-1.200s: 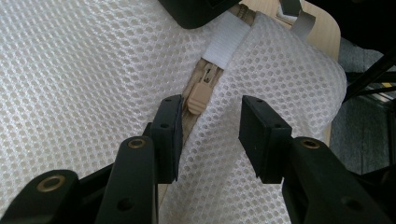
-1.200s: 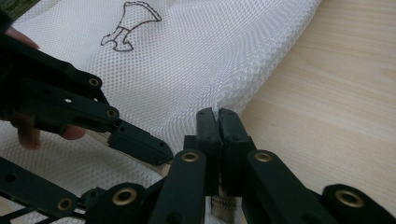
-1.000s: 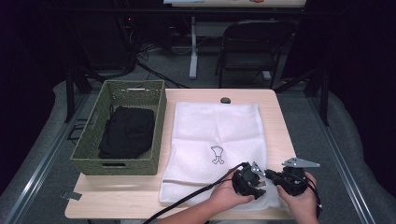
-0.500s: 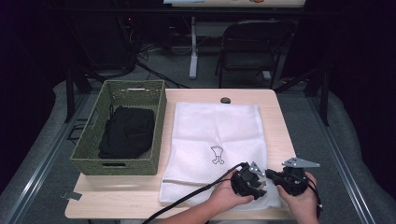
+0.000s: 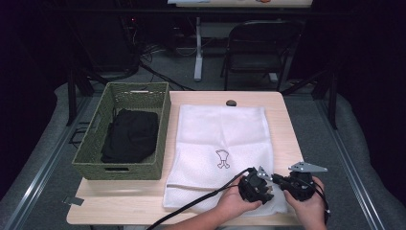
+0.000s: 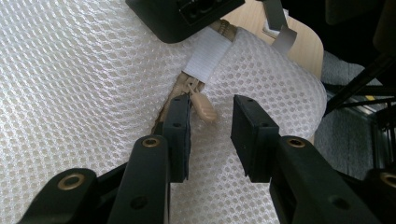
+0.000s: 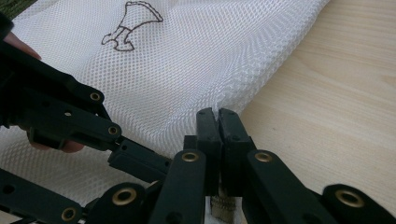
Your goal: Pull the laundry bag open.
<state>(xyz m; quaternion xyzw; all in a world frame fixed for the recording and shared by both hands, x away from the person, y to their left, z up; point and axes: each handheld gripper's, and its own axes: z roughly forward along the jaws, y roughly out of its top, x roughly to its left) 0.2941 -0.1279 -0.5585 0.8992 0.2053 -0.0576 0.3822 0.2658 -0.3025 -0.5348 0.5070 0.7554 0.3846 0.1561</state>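
Mesh bag [image 6: 84, 65] is limp; we pinch its edge with the right gripper [image 7: 218, 122], while the left gripper [image 6: 211, 133], jaws just closing but still apart, straddles the zipper pull [image 6: 203, 105].

No words, brands or numbers can be read. The one sign is a small dark outline drawing [image 5: 222, 159] stitched on the white mesh bag [image 5: 225, 129], a little toward six o'clock from the bag's middle in the high view. In the right gripper view the same drawing [image 7: 133, 25] sits near eleven o'clock; what it depicts is unclear.
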